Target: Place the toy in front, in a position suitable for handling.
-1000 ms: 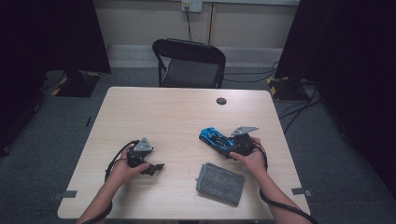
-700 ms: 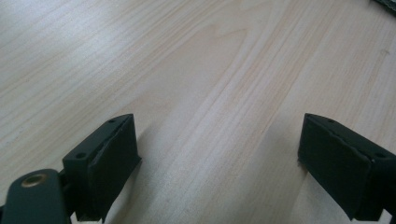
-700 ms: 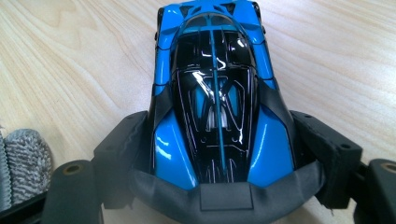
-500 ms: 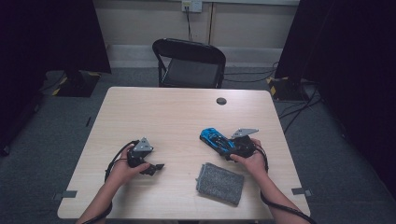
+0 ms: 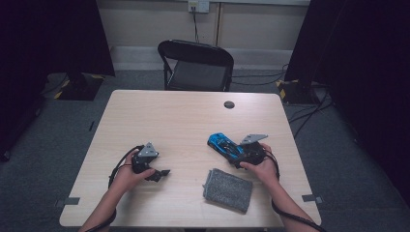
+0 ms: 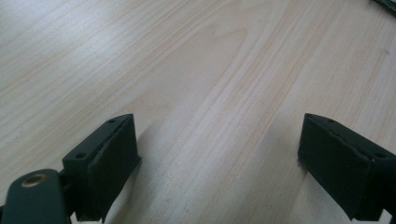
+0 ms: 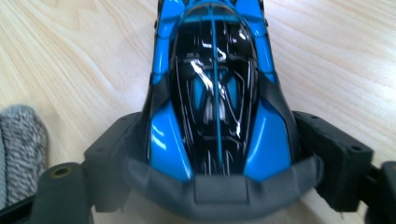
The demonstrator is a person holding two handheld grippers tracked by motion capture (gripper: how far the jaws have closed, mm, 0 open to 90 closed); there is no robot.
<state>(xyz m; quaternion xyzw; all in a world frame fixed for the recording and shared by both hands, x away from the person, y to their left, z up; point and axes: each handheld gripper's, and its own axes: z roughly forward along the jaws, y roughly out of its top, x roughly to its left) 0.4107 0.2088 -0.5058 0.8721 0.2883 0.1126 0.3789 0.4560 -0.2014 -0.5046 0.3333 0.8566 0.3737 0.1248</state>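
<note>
The car [image 7: 215,93] is lying lengthwise between the right tool's [image 7: 215,154] jaws, which have just been opening around it, while the left tool [image 6: 219,158] is gaping empty, well apart.

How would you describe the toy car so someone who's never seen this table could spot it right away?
Start at the pale wooden table and go to its right half, where the person's right gripper lies. Between that gripper's jaws sits the toy car, just beyond the grey cloth. It is the one glossy bright-blue thing there, with a black roof.
</note>
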